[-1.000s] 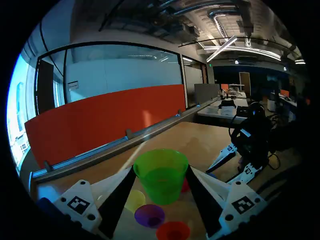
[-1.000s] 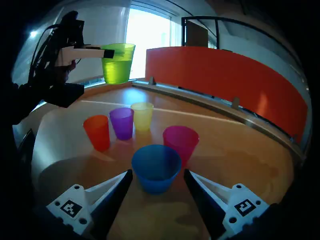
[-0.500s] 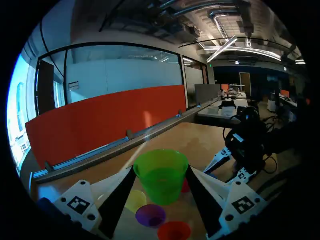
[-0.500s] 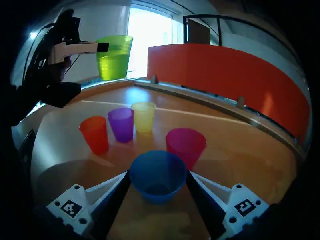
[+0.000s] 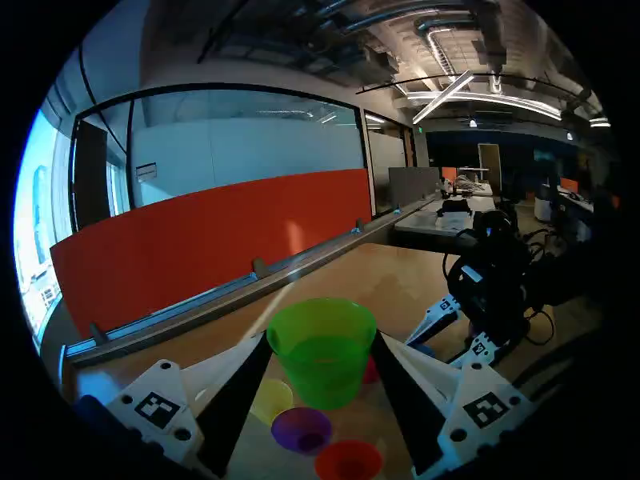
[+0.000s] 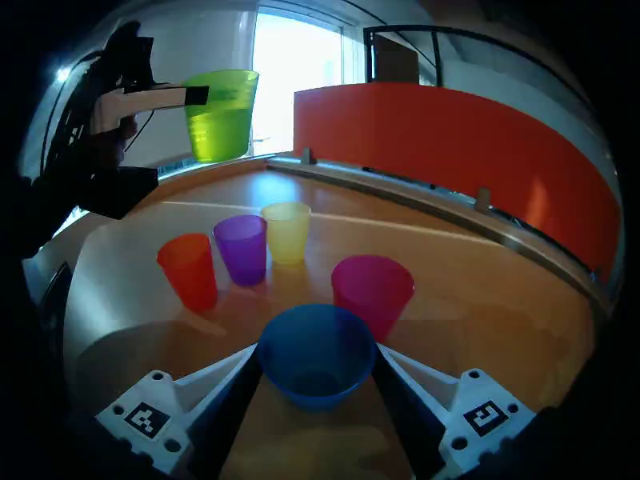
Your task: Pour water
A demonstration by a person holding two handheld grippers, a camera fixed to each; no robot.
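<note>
The light wooden bench [image 6: 480, 288] carries four upright cups: a translucent orange plastic cup [image 6: 189, 270], a purple plastic cup [image 6: 241, 248] just beside it, a yellow plastic cup [image 6: 286, 231] just beside that, and a magenta plastic cup [image 6: 372, 290] apart from those three; a grey metal rail [image 6: 448, 218] edges its far side

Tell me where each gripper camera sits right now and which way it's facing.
Left gripper view: rides the left gripper, held high over the table, facing the orange wall panel; its own fingers clamp the green cup.
Right gripper view: rides the right gripper, low over the table, facing the bright window; its own fingers grip the blue cup; a hand holding the left gripper shows upper left.
Shared: green cup, orange cup, purple cup, yellow cup; each shows the other gripper.
</note>
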